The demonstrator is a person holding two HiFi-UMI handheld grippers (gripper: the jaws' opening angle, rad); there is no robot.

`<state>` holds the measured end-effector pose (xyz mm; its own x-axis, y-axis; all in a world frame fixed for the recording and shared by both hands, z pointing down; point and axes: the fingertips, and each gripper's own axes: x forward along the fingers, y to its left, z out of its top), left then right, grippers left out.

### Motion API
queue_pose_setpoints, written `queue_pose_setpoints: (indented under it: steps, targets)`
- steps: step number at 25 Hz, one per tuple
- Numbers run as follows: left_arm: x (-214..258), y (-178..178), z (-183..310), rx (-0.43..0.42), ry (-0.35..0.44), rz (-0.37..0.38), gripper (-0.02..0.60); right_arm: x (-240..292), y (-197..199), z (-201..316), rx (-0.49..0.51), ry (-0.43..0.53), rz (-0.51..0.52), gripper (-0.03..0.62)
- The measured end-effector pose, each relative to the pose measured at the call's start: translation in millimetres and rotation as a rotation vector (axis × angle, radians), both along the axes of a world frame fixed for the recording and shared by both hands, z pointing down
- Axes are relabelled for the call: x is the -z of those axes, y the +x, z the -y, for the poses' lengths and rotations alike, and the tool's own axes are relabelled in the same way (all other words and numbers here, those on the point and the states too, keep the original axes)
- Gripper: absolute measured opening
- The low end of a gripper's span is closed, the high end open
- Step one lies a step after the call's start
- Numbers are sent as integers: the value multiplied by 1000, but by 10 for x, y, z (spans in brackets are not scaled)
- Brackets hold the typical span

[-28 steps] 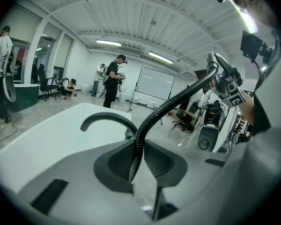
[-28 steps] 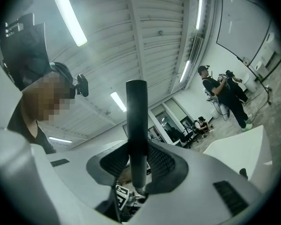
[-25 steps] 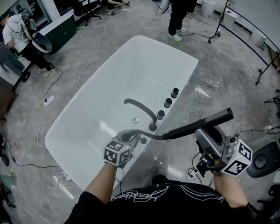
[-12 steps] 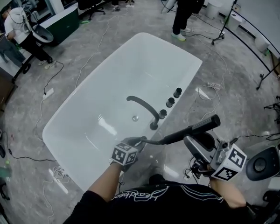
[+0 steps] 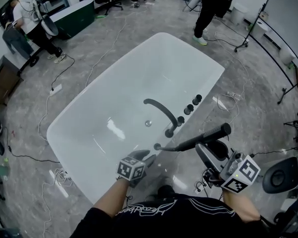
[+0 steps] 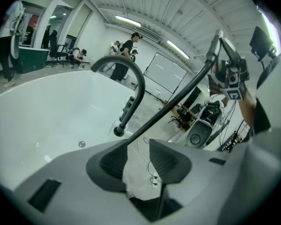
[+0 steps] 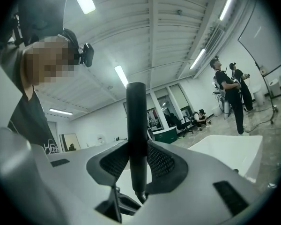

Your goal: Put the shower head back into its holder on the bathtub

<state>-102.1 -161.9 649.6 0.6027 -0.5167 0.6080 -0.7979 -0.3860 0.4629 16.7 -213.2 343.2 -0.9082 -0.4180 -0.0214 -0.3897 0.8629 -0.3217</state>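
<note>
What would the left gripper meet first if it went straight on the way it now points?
Probably the shower head's thin black stem, which crosses just past the tips of the left gripper; its jaws are opening, with nothing pressed between them. Behind it stands the black tub spout, though depth is unclear.
</note>
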Motion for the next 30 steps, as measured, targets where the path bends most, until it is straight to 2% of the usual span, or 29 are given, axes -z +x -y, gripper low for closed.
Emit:
queue_pose_setpoints:
  steps: [4,8,13,15,20,30]
  targets:
    - [373,-167,-87,91,66,-73,115,-377,-199,2,15,7,-78,123]
    - [897,-262,-165,128,172,-113,8,-793,-422,47,44,19,-170,123]
    - [1547,-363,-364,148,312,-137,5,-1375,-673,101,75,-4,-248,123]
    - [1750,-390,-438,157,342,-141,5,-1603,-755,121,81,-14,-273,123]
    - [1983,-489,-576,201,347,-156,5,-2128,-941,203,89,-56,-338,123]
    - [1839,-639,-803,277,285,-146,5,-2897,-1170,405,87,-92,-454,123]
